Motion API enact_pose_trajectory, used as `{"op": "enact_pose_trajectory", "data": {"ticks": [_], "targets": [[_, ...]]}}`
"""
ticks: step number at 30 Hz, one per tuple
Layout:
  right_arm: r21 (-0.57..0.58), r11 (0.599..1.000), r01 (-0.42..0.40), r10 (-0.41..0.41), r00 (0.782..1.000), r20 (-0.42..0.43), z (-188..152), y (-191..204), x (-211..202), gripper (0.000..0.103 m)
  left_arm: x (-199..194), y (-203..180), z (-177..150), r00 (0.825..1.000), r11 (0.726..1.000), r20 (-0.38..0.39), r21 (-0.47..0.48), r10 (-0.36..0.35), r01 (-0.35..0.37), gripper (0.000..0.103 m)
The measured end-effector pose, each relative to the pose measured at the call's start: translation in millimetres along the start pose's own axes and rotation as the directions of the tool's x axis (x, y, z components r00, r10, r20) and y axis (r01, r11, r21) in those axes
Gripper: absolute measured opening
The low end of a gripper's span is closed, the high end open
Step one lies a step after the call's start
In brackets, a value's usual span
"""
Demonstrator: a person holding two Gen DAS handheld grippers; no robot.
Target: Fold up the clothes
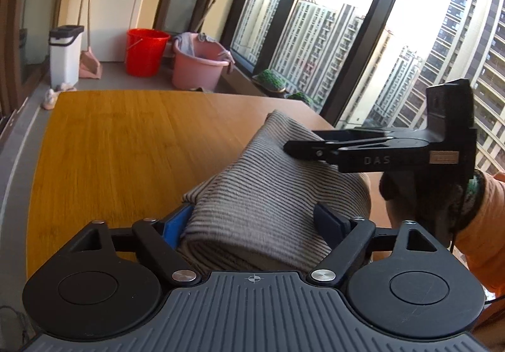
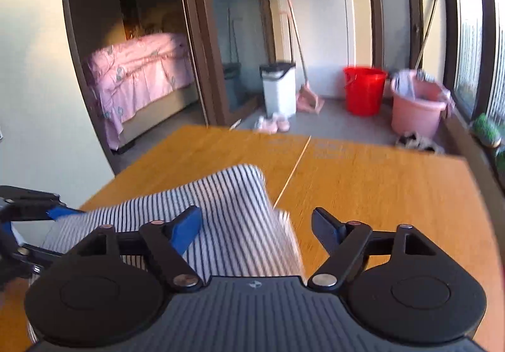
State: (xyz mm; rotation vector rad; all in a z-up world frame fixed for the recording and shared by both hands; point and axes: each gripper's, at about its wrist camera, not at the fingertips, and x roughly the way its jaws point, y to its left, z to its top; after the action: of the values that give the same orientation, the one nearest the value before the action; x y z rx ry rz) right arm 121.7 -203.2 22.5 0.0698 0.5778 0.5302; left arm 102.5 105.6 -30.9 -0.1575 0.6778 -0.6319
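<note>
So left gripper [image 1: 252, 219] has its jaws spread, folded striped cloth [image 1: 268, 188] bunched between them, pads at its sides; a firm grip isn't clear. Right gripper [image 2: 256, 225] jaws wide, holding nothing, over the cloth's right edge. Cloth lies on the wooden table [image 1: 126, 147]. Beyond: red bucket [image 1: 145, 50], pink tub [image 1: 199, 65], white bin [image 1: 64, 55].

striped garment [image 2: 240, 225] white with thin dark stripes, table [image 2: 378, 194] orange-brown wood grain; at 12 o'clock red bucket [image 2: 364, 90], at 1 o'clock pink tub [image 2: 416, 112], at 10 o'clock pink bedspread [image 2: 142, 71].
</note>
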Motion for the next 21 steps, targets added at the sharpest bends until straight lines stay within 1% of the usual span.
{"op": "enact_pose_trajectory", "data": {"ticks": [1,2,3,4,6,7,8,9,10,11,12,14,16,17,18,20,21], "targets": [[0.004,1.0,-0.009,0.009,1.0,-0.007,-2,-1,1,0.043,-2,-1,0,1.0,1.0,0.009,0.001,-0.006,0.006,0.07],[0.007,1.0,-0.017,0.017,1.0,-0.014,-4,-2,2,0.039,-5,-2,0,1.0,1.0,0.019,0.001,-0.012,0.012,0.066],[0.011,1.0,-0.026,0.026,0.999,-0.02,-6,-3,3,0.029,-7,-3,-1,0.999,1.0,0.028,0.002,-0.018,0.018,0.065],[0.015,0.999,-0.035,0.035,0.999,-0.027,-9,-4,4,0.021,-10,-4,-1,0.999,1.0,0.038,0.003,-0.024,0.024,0.06],[0.046,0.998,-0.041,0.042,0.999,-0.029,-10,-9,-3,0.014,-15,-6,-1,0.998,0.999,0.057,0.005,-0.037,0.037,0.052],[0.061,0.998,-0.034,0.036,0.999,-0.032,-10,-12,1,0.012,-17,-7,-1,0.997,0.999,0.066,0.006,-0.043,0.043,0.044],[0.077,0.997,-0.027,0.029,0.999,-0.035,-11,-16,6,0.012,-19,-8,-2,0.996,0.999,0.075,0.007,-0.049,0.049,0.041],[0.092,0.996,-0.019,0.023,0.999,-0.038,-11,-19,11,0.012,-21,-7,0,0.995,0.999,0.087,0.012,-0.046,0.046,0.041],[0.107,0.994,-0.012,0.017,0.999,-0.041,-12,-22,15,0.012,-21,-5,5,0.995,0.999,0.099,0.022,-0.025,0.023,0.041],[0.122,0.992,-0.005,0.01,0.999,-0.045,-12,-26,20,0.012,-18,-2,9,0.995,1.0,0.102,0.026,0.012,-0.015,0.041],[0.138,0.99,0.003,0.004,0.999,-0.048,-13,-29,25,0.013,-14,3,12,0.993,0.997,0.098,0.024,0.068,-0.071,0.041],[0.168,0.986,0.018,-0.009,0.998,-0.055,-13,-36,34,0.015,-8,15,16,0.98,0.983,0.083,0.013,0.181,-0.183,0.041],[0.198,0.98,0.033,-0.021,0.998,-0.062,-14,-43,43,0.023,-11,25,21,0.968,0.972,0.081,-0.006,0.237,-0.237,0.04],[0.212,0.976,0.04,-0.027,0.997,-0.066,-15,-46,48,0.023,-14,27,24,0.967,0.97,0.084,-0.012,0.242,-0.242,0.041],[0.217,0.975,0.044,-0.03,0.997,-0.069,-15,-48,51,0.023,-20,25,29,0.973,0.978,0.098,-0.007,0.207,-0.207,0.043],[0.19,0.981,0.048,-0.035,0.997,-0.071,-14,-45,51,0.024,-18,13,39,0.985,0.99,0.112,0.035,0.134,-0.138,0.061],[0.165,0.985,0.056,-0.045,0.996,-0.071,-13,-42,51,0.025,-14,6,44,0.989,0.993,0.114,0.059,0.097,-0.105,0.064]]}}
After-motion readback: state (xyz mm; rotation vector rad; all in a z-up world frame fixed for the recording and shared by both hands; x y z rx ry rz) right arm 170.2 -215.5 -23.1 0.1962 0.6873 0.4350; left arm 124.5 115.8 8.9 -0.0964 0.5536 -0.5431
